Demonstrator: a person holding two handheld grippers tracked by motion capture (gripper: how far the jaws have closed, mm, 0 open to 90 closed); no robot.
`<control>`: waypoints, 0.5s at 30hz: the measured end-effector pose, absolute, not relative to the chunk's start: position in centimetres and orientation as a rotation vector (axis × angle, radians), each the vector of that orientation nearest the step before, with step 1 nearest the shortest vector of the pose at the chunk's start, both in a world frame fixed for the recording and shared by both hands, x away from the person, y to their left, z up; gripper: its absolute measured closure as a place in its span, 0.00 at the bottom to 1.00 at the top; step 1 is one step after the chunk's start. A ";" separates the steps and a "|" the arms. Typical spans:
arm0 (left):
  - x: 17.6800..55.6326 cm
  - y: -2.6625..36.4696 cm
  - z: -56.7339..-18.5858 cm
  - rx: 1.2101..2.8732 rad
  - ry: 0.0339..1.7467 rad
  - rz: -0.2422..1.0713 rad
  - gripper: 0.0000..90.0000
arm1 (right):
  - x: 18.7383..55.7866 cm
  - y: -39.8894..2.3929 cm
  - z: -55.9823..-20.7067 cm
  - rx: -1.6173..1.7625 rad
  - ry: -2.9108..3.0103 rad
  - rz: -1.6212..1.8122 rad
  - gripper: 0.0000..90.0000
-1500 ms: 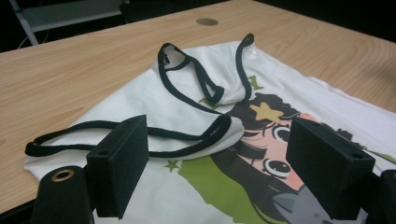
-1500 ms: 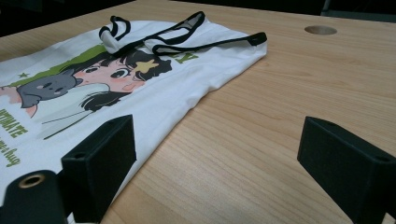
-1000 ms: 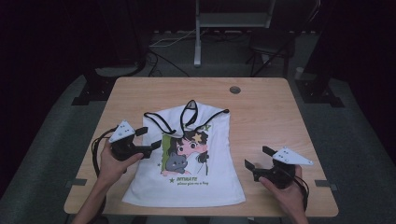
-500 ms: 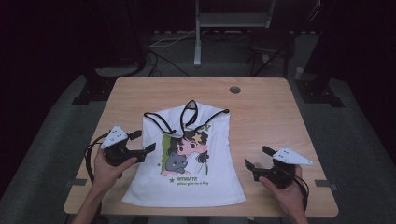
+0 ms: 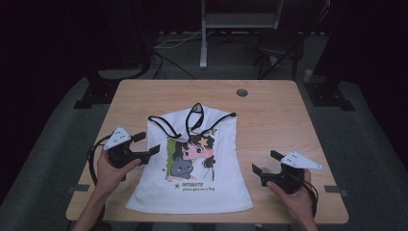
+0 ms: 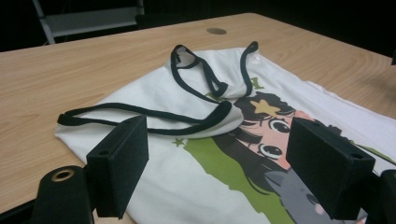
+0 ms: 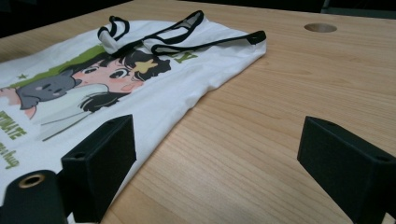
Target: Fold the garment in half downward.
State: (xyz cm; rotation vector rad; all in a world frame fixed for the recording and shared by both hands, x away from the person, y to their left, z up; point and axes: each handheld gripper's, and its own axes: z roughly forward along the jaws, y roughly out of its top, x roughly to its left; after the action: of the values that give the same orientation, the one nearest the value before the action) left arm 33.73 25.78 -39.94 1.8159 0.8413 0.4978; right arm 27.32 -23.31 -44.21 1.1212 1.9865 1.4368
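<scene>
A white top point(image 5: 192, 163) with black straps and a cartoon print is spread flat on the tabletop point(image 5: 269, 110), hem toward the person and straps toward the far edge. All places below are given relative to the top.

The left gripper point(image 5: 150, 144) is held at the top's left edge, about level with the print, with its jaws spread wide and nothing between them. In the left gripper view the jaws are seen low over the cloth, straddling the area just short of the left strap point(image 6: 140, 114), which is folded loosely across the chest. The right gripper point(image 5: 263, 162) is held to the right of the top, near its lower right side, apart from the cloth; its jaws are likewise parted and empty, over bare wood in the right gripper view.

The step in hand is judged to be the approach before a grasp, most likely for folding or straightening. No cloth is pinched yet. For the next move, the left gripper would need to be lowered onto the left edge or strap and closed on a single layer, while the right gripper would need to be brought inward to the right edge point(image 7: 187, 109) so that both sides can be lifted evenly.
</scene>
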 end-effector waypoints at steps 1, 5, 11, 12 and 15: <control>34.3 25.9 -39.7 1.819 0.847 0.500 0.23 | 27.9 -23.2 -44.0 1.136 1.999 1.441 0.12; 37.4 26.4 -38.9 1.824 0.900 0.523 0.23 | 30.0 -22.8 -42.4 1.146 2.016 1.431 0.12; 43.6 27.0 -39.9 1.903 1.041 0.543 0.24 | 36.2 -22.0 -40.0 1.159 2.060 1.392 0.12; 44.4 27.0 -40.1 1.903 1.060 0.520 0.24 | 37.2 -21.8 -39.8 1.162 2.068 1.386 0.12; 46.9 26.7 -41.3 1.966 1.115 0.505 0.24 | 39.8 -21.0 -39.3 1.159 2.097 1.358 0.15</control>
State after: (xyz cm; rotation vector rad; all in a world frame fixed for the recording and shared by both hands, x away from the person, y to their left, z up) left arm 46.88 26.72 -41.30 1.9659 1.1154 0.5049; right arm 39.77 -21.04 -39.28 1.1593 2.0973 1.3578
